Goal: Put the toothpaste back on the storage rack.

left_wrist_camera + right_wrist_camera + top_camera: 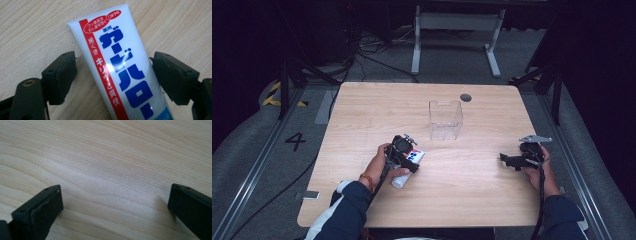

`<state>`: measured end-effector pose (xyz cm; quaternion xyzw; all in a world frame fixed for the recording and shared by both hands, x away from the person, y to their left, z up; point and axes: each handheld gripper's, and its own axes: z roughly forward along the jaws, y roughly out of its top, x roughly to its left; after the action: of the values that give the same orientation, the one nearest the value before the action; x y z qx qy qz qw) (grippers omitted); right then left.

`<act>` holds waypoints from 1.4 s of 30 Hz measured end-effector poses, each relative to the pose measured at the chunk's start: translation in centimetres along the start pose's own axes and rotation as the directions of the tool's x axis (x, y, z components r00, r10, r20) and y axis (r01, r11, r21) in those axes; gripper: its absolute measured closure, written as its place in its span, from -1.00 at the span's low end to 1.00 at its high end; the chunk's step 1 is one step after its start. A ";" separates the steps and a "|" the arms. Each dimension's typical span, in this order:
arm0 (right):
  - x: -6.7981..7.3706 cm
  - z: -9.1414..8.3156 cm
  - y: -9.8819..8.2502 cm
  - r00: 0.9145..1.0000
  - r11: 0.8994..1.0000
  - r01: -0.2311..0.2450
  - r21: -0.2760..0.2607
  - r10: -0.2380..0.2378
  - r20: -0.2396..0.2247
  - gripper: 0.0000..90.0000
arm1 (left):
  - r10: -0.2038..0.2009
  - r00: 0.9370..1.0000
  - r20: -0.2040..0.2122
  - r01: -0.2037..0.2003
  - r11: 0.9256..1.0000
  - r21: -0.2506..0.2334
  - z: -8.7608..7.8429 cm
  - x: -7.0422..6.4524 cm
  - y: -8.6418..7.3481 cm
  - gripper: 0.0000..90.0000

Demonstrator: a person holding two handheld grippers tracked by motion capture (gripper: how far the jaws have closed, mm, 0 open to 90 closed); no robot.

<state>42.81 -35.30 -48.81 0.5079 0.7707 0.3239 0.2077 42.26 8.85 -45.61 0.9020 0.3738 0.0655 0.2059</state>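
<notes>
A white toothpaste tube with a red stripe and blue lettering lies flat on the wooden table, left of centre. My left gripper hangs right over it, pointing down, and its jaws straddle the tube's body. A strip of wood shows between the left jaw and the tube, while the right jaw stands at the tube's edge, so the gripper is open. My right gripper rests low near the table's right side. It is open, with bare wood between its jaws.
A clear, open-topped plastic box stands upright just beyond the tube, toward the table's far middle. A small black round disc sits near the far edge. Behind the table are floor cables and a white table frame.
</notes>
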 end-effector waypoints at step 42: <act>0.2 -0.1 -0.1 0.998 0.999 0.046 0.000 -0.046 -0.044 -1.00 | 0.152 0.988 0.021 -0.150 0.984 -0.096 -4.2 0.8 0.3 0.39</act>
<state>42.60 -35.19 -48.80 0.4828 0.7868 0.3297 0.1978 41.86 10.61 -41.73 0.9179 0.2978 0.0855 0.2480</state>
